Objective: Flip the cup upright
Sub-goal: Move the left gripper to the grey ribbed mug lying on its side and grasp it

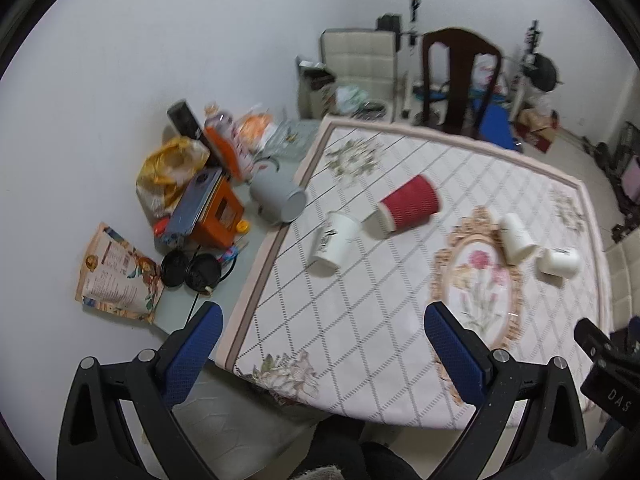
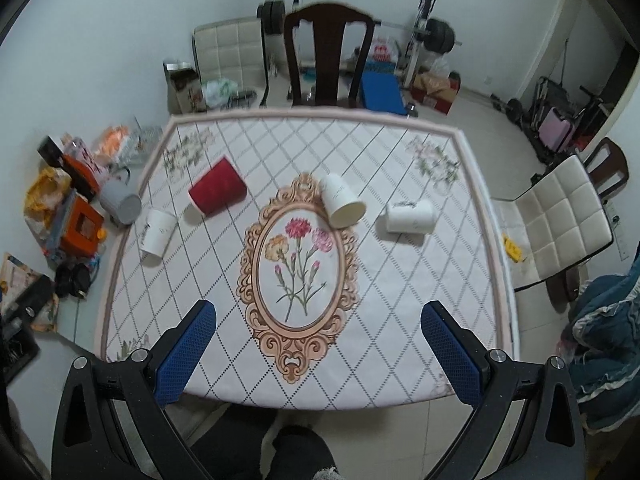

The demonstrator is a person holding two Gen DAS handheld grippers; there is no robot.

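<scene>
Above the near edge of the table (image 2: pixel 476 240), both grippers hang with nothing between their fingers. Left gripper (image 1: pixel 322 336): fingers spread wide, over the near-left corner of the patterned cloth (image 1: pixel 360 320). Right gripper (image 2: pixel 318 332): fingers spread wide, over the near middle, just short of the oval flower frame (image 2: pixel 298 268).

Four cups lie on their sides, none upright. Red cup (image 2: pixel 217 192): far left, mouth toward the near-left. Left white cup (image 2: pixel 157 232): close to the left cloth edge, near the red cup. Centre white cup (image 2: pixel 341 200): on the frame's upper right rim, mouth toward the viewer. Right white cup (image 2: pixel 409 217): just beside it, well inside the right edge.

Near half of the cloth lies bare between grippers and cups. Grey mug (image 2: pixel 120 200) and clutter occupy the strip beyond the left edge.
</scene>
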